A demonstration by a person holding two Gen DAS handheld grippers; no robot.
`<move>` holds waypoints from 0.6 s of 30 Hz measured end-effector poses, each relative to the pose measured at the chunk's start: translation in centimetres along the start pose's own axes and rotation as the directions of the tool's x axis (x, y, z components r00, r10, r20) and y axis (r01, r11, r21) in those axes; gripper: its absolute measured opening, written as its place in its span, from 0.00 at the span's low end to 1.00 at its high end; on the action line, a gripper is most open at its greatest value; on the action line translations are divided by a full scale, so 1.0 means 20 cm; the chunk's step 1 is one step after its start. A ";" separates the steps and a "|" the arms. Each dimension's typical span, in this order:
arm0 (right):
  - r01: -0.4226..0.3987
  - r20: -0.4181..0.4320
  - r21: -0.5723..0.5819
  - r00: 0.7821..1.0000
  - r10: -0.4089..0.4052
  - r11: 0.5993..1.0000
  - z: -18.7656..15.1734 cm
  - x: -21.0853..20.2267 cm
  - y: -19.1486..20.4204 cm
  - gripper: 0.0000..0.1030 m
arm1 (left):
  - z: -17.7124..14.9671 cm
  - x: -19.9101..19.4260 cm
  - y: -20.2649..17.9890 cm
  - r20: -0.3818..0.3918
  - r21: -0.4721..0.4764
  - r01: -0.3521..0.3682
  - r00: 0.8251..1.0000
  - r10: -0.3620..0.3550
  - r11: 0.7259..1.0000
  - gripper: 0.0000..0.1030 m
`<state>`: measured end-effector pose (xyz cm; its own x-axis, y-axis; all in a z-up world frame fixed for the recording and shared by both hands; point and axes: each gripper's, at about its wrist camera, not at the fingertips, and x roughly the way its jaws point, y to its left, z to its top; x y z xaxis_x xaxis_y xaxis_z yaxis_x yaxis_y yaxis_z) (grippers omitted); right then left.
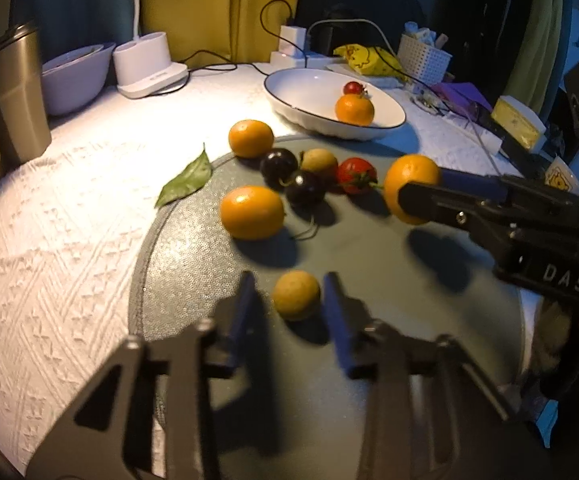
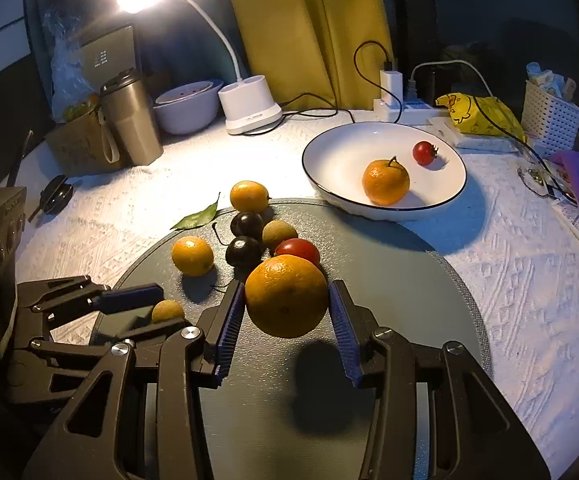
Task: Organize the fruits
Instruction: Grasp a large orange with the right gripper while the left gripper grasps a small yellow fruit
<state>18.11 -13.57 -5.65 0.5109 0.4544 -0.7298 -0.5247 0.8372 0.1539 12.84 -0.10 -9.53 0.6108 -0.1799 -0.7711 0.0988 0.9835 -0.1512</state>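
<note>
My right gripper (image 2: 287, 312) is shut on an orange (image 2: 286, 295) and holds it above the grey round mat (image 2: 389, 280); it also shows in the left wrist view (image 1: 411, 190). My left gripper (image 1: 291, 304) is open, its fingers on either side of a small yellow-brown fruit (image 1: 296, 295) that lies on the mat (image 1: 193, 272). Two oranges (image 1: 252, 212), two dark plums (image 1: 305, 187), another yellow-brown fruit (image 1: 319, 163) and a red tomato (image 1: 355, 175) lie on the mat. The white plate (image 2: 329, 152) holds an orange (image 2: 386, 182) and a small tomato (image 2: 424, 153).
A green leaf (image 1: 185, 180) lies at the mat's left edge. A metal tumbler (image 2: 131, 120), a white bowl (image 2: 187, 110), a lamp base (image 2: 249, 106), a power strip with cables (image 2: 401, 106), a yellow bag (image 2: 477, 114) and a white basket (image 2: 549, 118) stand at the back.
</note>
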 end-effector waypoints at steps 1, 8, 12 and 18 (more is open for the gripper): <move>0.001 0.003 0.002 1.000 -0.001 1.000 0.00 0.00 -0.01 0.45 | 0.00 0.00 0.00 0.000 0.001 0.000 1.000 0.000 1.000 0.24; 0.007 0.021 0.010 1.000 -0.007 1.000 0.01 -0.03 -0.04 0.45 | 0.01 -0.03 -0.04 0.011 0.014 0.007 1.000 -0.007 1.000 0.24; 0.014 0.040 0.016 0.999 -0.014 1.000 0.03 -0.06 -0.06 0.45 | 0.04 -0.07 -0.06 0.034 0.022 0.007 0.999 -0.008 1.000 0.24; 0.029 0.067 0.028 0.997 -0.031 0.999 0.07 -0.11 -0.11 0.45 | 0.11 -0.12 -0.08 0.070 0.034 0.008 0.997 -0.011 0.999 0.24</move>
<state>19.00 -16.03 -3.46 0.5716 0.4477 -0.6877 -0.4906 0.8582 0.1509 13.06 -1.20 -6.10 0.6632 -0.1889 -0.7242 0.1309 0.9820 -0.1363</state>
